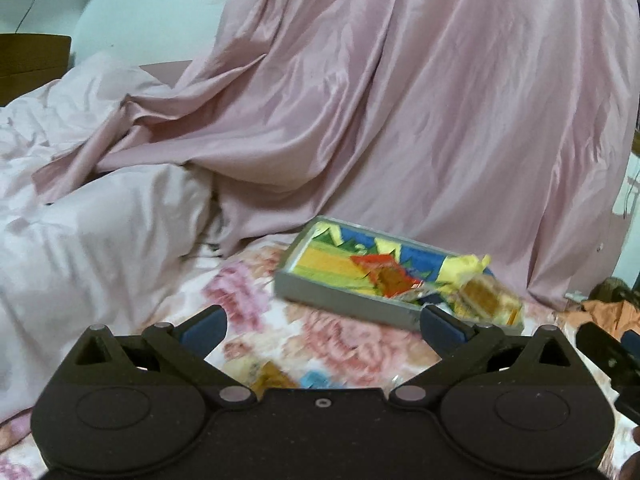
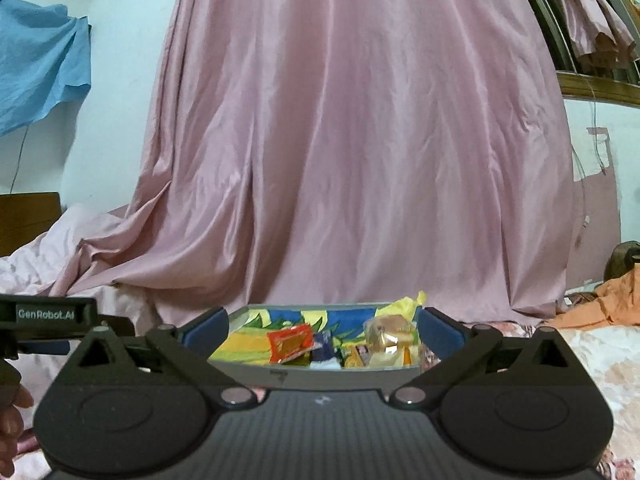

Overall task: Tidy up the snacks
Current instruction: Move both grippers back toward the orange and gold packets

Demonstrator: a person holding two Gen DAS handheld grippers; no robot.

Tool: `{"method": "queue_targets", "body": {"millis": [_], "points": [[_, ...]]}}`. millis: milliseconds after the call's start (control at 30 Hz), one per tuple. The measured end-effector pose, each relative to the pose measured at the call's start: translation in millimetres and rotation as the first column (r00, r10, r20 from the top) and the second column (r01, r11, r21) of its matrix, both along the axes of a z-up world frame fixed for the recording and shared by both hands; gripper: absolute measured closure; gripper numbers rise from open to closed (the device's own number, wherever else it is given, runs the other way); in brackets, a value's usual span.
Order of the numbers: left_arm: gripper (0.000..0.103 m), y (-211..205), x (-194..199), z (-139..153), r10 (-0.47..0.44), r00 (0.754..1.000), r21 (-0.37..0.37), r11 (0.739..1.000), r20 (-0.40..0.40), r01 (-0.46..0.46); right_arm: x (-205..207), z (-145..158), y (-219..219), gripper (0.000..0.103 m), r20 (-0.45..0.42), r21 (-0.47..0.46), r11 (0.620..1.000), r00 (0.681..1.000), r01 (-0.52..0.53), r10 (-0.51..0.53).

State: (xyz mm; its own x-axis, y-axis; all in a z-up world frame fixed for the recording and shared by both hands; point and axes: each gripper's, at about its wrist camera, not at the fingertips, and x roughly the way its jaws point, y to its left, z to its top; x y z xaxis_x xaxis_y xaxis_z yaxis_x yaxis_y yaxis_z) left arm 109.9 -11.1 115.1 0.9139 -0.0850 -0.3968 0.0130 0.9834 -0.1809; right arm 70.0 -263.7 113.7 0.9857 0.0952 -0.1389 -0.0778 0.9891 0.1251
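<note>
Both grippers empty, jaws spread wide. Left gripper (image 1: 323, 322) hangs over the floral bedsheet (image 1: 256, 312), nothing between its blue pads (image 1: 204, 326); the grey tray (image 1: 340, 300) sits ahead and to its right on the sheet, its near right corner just behind the right pad. Right gripper (image 2: 323, 328) points almost straight at the same tray (image 2: 320, 376), which shows in the gap between its pads (image 2: 440, 330), pads not touching it or anything else. Tray has a bright blue/yellow/green print inside. Snacks bunched at its right end: an orange packet (image 2: 290, 342) near the middle, a clear-wrapped cake (image 2: 390, 336) to its right, a yellow wrapper (image 2: 408, 302) poking above the far rim, a small dark-blue pack between packet and cake, too blurred to identify. Left half of tray holds no snacks. Two loose snacks still on the sheet, close in front of the left gripper's body: a yellowish packet (image 1: 272, 376) and a small blue one (image 1: 316, 380), both blurred. Pink curtain (image 2: 352, 140) drapes down behind the tray; rumpled pale bedding (image 1: 88, 208) to the left. Left gripper's side also shows at the left edge of the right view.
</note>
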Motion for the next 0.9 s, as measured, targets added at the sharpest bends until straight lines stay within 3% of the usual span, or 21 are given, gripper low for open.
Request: {"method": "queue_targets", "body": {"millis": [233, 400, 567, 700, 900], "points": [[0.001, 29, -39, -8, -0.012, 0.999, 0.033, 0.999, -0.035, 0.013, -44, -11, 21, 0.000, -0.096, -0.027, 0.999, 0.995, -0.038, 0.035], [0.001, 50, -60, -14, -0.042, 0.994, 0.058, 0.997, -0.100, 0.048, -61, -13, 41, 0.000, -0.217, -0.001, 0.997, 0.974, -0.075, 0.073], [0.001, 73, -73, -27, -0.050, 0.990, 0.058, 0.997, -0.134, 0.059, -62, -5, 65, 0.000, -0.352, -0.018, 0.985, 0.923, -0.174, 0.156], [0.001, 87, -71, -39, -0.044, 0.985, 0.009, 0.999, -0.169, 0.046, -53, 7, 79, 0.000, -0.447, -0.052, 0.972, 0.876, -0.229, 0.182], [0.001, 91, -55, -50, -0.080, 0.975, -0.005, 0.997, -0.208, 0.081, -20, 32, 104, 0.000, -0.567, -0.147, 0.940, 0.805, -0.309, 0.177]]}}
